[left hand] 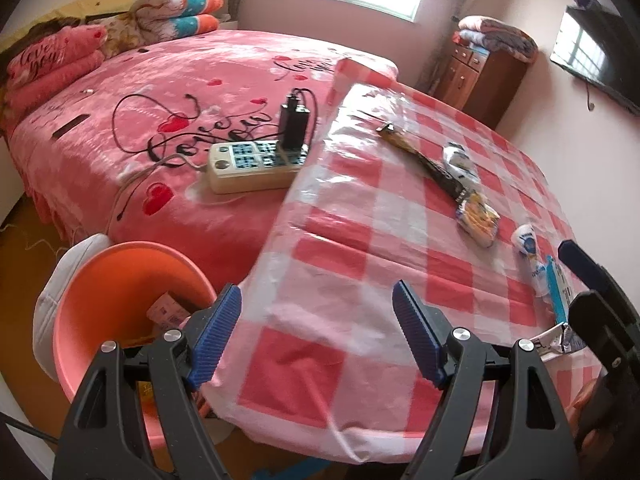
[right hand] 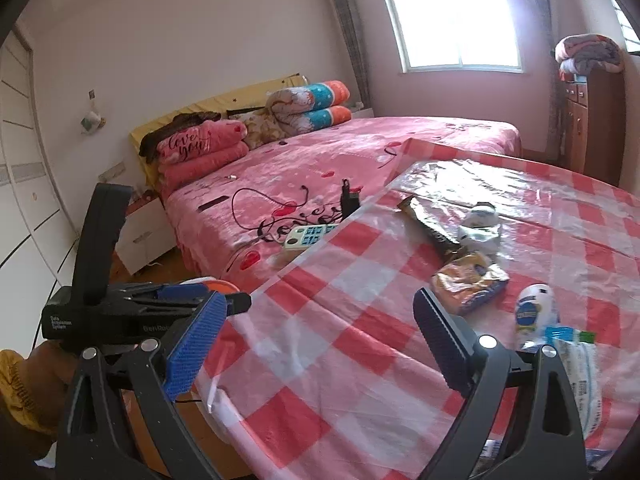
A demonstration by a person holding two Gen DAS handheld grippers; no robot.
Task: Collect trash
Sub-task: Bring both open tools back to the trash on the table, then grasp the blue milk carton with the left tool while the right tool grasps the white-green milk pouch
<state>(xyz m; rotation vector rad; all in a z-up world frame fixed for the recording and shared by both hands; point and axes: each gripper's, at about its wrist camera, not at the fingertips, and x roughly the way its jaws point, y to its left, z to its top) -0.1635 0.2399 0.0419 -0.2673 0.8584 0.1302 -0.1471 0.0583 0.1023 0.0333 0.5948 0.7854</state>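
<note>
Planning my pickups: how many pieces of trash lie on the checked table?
5: dark wrapper, crumpled white wrapper, orange packet, white cup, bag at the near edge. More may be hidden.

Checked table (left hand: 340, 248) with, seemingly, wrappers (left hand: 478, 216)

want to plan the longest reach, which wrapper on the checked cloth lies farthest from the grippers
The long dark wrapper, stretched diagonally toward the cloth's far side. The orange-yellow packet and white pouches lie nearer.
</note>
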